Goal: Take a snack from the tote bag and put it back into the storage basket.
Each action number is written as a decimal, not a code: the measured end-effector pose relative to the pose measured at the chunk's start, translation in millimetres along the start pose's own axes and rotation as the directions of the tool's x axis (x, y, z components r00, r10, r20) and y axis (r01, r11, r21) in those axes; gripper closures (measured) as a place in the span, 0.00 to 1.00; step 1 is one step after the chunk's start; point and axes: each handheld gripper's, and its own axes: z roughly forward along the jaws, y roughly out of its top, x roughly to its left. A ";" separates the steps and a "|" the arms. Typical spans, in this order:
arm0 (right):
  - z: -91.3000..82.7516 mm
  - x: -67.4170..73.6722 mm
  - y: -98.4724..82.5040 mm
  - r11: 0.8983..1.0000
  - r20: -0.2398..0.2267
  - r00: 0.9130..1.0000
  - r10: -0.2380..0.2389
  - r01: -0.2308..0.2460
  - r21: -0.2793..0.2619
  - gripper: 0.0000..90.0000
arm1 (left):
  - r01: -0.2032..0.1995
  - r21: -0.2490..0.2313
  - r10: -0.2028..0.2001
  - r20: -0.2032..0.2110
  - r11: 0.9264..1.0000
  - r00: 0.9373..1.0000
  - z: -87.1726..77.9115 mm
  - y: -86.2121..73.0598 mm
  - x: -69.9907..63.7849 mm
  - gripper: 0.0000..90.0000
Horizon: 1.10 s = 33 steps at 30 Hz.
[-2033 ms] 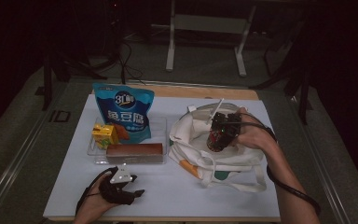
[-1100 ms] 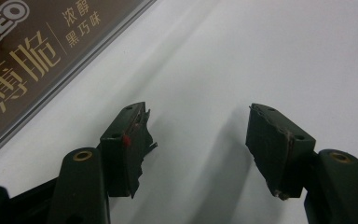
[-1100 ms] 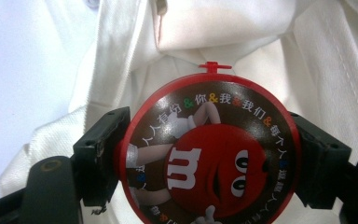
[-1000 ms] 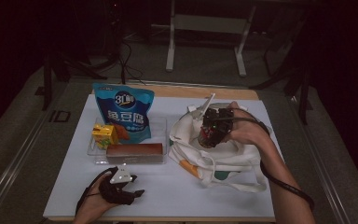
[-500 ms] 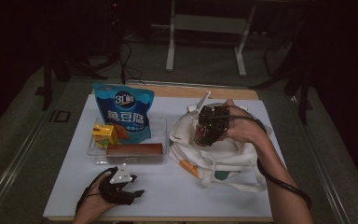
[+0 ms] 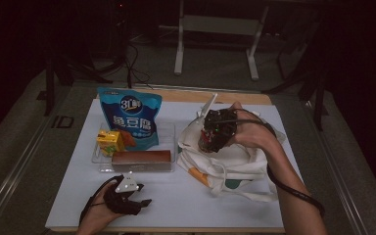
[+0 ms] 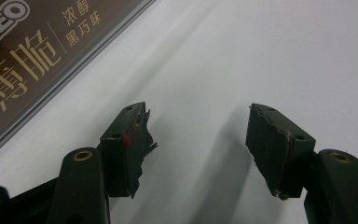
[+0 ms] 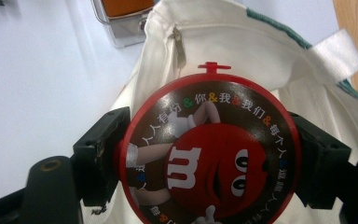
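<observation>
Right gripper [image 8: 209, 158]: its 2 fingers [image 8: 100, 154] clamp a round red-rimmed M&M's candy tub [image 8: 209, 149] above the white canvas tote bag [image 6: 235, 161] on the counter [image 6: 186, 205]. Left gripper [image 6: 127, 198]: rests on the counter, fingers [image 7: 126, 144] spread, grasping nothing, beside a brown Oreo box [image 7: 23, 56].

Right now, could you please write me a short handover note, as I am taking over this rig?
Right claw: shut on the round M&M's tub, held above the white tote bag.
Left claw: open, nothing between its pads, resting on the white table beside the brown Oreo box.
Clear tray: blue snack pouch, yellow drink carton and the Oreo box.
Done: tub gripped.
Left: probably lower the tub into the bag, then the tray items.
</observation>
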 end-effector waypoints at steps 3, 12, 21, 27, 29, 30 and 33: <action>0.1 1.0 3.1 1.000 -0.002 1.000 -0.007 0.007 -0.008 0.26 | 0.002 -0.001 -0.002 0.001 1.000 1.000 -0.1 -0.2 0.1 0.43; 1.4 5.7 12.0 0.999 -0.014 1.000 -0.026 0.026 -0.022 0.26 | 0.002 0.001 -0.002 0.001 1.000 1.000 -0.3 -0.1 0.2 0.43; 3.1 10.6 25.8 0.998 -0.021 0.999 -0.050 0.049 -0.033 0.26 | 0.002 0.000 -0.002 0.002 1.000 1.000 -0.2 -0.2 0.3 0.43; 4.0 14.7 35.7 0.997 -0.024 0.997 -0.072 0.071 -0.041 0.26 | 0.002 -0.002 -0.002 0.002 1.000 1.000 -0.2 -0.3 0.5 0.43; 4.0 15.8 38.2 0.996 -0.026 0.997 -0.077 0.076 -0.045 0.26 | 0.003 -0.002 -0.003 0.002 1.000 1.000 -0.2 -0.4 0.5 0.43; 4.0 16.5 39.3 0.996 -0.026 0.997 -0.079 0.078 -0.046 0.26 | 0.004 -0.002 -0.004 0.002 1.000 1.000 -0.2 -0.3 0.4 0.43; 4.7 18.1 42.4 0.995 -0.030 0.996 -0.085 0.083 -0.052 0.26 | 0.002 0.000 -0.002 0.001 1.000 1.000 -0.3 -0.3 0.5 0.43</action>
